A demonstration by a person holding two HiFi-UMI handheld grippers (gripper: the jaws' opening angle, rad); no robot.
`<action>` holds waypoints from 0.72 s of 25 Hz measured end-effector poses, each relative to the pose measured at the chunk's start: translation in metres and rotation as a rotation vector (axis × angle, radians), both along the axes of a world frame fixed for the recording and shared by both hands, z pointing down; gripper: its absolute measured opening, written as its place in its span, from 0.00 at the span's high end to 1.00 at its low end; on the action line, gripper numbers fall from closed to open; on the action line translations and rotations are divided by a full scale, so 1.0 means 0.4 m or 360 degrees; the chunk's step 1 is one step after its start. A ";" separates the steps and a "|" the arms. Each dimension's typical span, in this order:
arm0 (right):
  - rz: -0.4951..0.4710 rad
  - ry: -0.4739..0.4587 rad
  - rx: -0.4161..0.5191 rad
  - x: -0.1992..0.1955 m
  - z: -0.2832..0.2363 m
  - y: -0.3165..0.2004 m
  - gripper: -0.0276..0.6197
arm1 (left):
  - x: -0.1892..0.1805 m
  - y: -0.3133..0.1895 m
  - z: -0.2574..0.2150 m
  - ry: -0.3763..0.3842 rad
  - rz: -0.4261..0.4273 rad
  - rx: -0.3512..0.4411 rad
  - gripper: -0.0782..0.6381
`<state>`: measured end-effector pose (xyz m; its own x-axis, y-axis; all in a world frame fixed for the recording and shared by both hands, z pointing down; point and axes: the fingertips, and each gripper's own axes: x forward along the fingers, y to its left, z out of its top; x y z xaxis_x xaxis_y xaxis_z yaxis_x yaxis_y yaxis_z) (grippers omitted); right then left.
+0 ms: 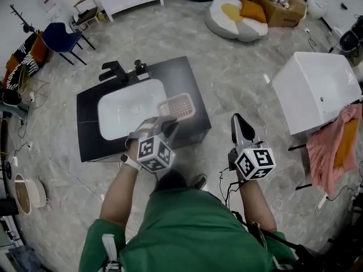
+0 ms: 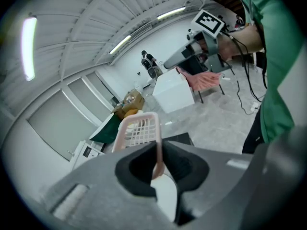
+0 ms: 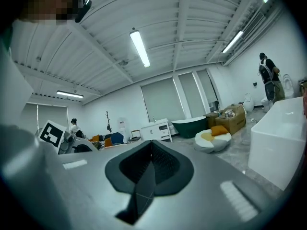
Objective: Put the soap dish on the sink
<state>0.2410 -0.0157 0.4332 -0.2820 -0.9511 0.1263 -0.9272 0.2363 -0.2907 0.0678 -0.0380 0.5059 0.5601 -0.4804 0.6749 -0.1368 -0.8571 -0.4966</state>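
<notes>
A pink slatted soap dish (image 1: pixel 176 106) hangs over the right part of the white basin (image 1: pixel 122 115), which sits in a black counter (image 1: pixel 187 78). My left gripper (image 1: pixel 165 127) is shut on the dish's near rim. In the left gripper view the pink soap dish (image 2: pixel 139 131) stands up from between the closed jaws of that gripper (image 2: pixel 158 164). My right gripper (image 1: pixel 239 124) is held to the right of the counter, above the floor, shut with nothing in it. The right gripper (image 3: pixel 149 169) points up and outward across the room.
A black faucet (image 1: pixel 113 70) and a small fitting (image 1: pixel 139 67) stand at the counter's far edge. A white box-shaped unit (image 1: pixel 315 89) and pink cloth (image 1: pixel 334 146) on a rack lie to the right. A blue chair (image 1: pixel 59 37) stands far left, and cables trail on the floor.
</notes>
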 end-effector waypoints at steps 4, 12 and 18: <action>-0.0033 -0.0020 -0.0022 0.005 0.039 -0.083 0.95 | -0.007 -0.084 0.042 -0.0040 -0.0024 -0.0006 0.84; -0.0011 0.0081 -0.0067 0.033 0.061 -0.288 0.95 | -0.011 -0.303 0.137 -0.0035 -0.0002 -0.0066 0.84; 0.0002 0.0163 -0.0090 0.021 0.064 -0.458 0.95 | -0.030 -0.472 0.207 -0.0001 0.0028 -0.0135 0.84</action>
<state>0.2494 -0.1988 0.4589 -0.2639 -0.9420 0.2075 -0.9529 0.2213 -0.2074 0.0559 -0.2267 0.5888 0.5674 -0.4115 0.7133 -0.1207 -0.8984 -0.4222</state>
